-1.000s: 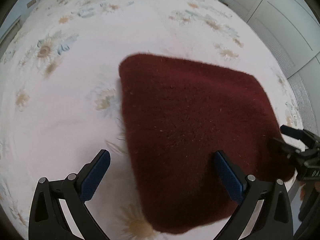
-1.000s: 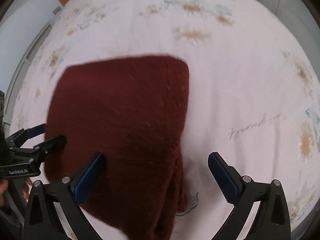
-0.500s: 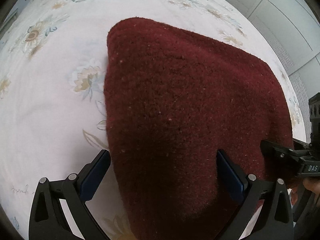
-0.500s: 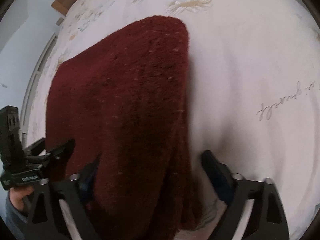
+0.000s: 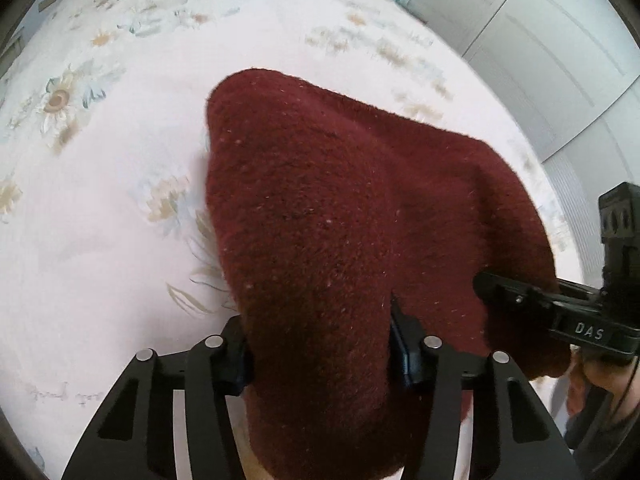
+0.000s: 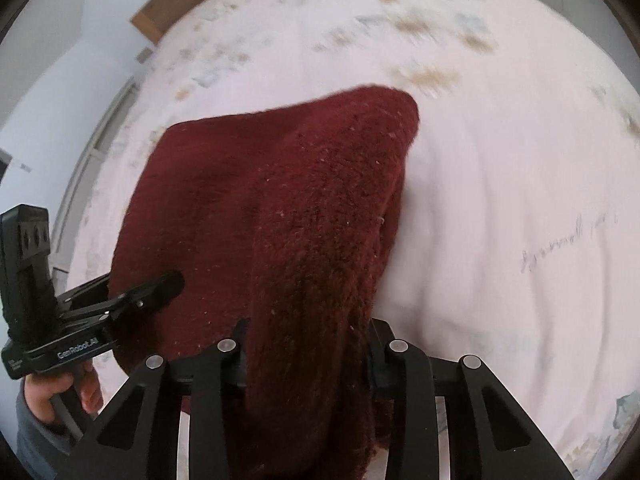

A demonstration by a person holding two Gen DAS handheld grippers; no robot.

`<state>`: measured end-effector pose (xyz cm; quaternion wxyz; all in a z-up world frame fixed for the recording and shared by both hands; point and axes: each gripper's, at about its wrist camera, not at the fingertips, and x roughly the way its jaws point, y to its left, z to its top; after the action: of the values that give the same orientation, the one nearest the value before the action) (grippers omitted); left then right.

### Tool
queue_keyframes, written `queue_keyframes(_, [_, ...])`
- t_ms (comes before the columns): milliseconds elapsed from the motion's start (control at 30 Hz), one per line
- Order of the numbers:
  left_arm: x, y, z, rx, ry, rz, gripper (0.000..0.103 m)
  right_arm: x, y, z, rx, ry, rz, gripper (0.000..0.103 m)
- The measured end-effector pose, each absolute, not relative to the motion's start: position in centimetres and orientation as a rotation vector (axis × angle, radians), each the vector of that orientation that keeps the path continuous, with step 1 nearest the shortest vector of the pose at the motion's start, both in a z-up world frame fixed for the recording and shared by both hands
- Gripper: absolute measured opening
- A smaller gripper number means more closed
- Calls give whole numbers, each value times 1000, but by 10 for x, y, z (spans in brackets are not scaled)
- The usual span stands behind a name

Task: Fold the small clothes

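A dark red fuzzy knit garment (image 5: 340, 220) lies on a pale floral bedsheet (image 5: 100, 200), its near edge lifted. My left gripper (image 5: 320, 356) is shut on the garment's near left edge, the cloth bunched between its jaws. My right gripper (image 6: 306, 356) is shut on the near right edge of the garment (image 6: 280, 208). Each gripper also shows in the other's view: the right one (image 5: 516, 296) at the garment's right side, the left one (image 6: 140, 292) at its left side. The far part of the garment rests on the sheet.
White wardrobe doors (image 5: 540, 40) stand beyond the bed at the right. A wooden headboard (image 6: 160, 16) and a white wall lie at the far left in the right wrist view. The sheet (image 6: 500, 200) spreads right of the garment.
Both grippers moved in onto the garment's near edge and shut on it. The near edge now rises off the sheet and the cloth bunches between the jaws.
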<state>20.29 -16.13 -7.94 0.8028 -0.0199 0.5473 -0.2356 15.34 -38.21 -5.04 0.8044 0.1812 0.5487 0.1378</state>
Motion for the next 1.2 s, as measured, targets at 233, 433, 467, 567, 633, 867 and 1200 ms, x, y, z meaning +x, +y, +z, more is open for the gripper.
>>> queue_keyframes(233, [198,-105,-30,-43,1082,-492,47,155,-322,-16,345,1129,375,36])
queue_keyframes(433, [189,-51,-44,-49,1105,-438,47,156,-275,-57,341,1212,397,37])
queue_keyframes(467, [186,-47,-51,-48,1115,-433,47,158,-274,-67,339,1233,392,37])
queue_keyframes(567, [180,-36,-83,-61,1163,-423,48,156,-274,-90,335,1263,370,38])
queue_keyframes(633, [177,-30,-97,-69,1161,-416,52,157,-275,-94,364,1262,364,41])
queue_keyframes(867, [156,-31,-93,-54,1160,-367,64,163,-261,-69,205,1238,312,60])
queue_keyframes(1200, [145,-12,-49,-28,1137,-296,91,130,-259,-42,80,1148,283,91])
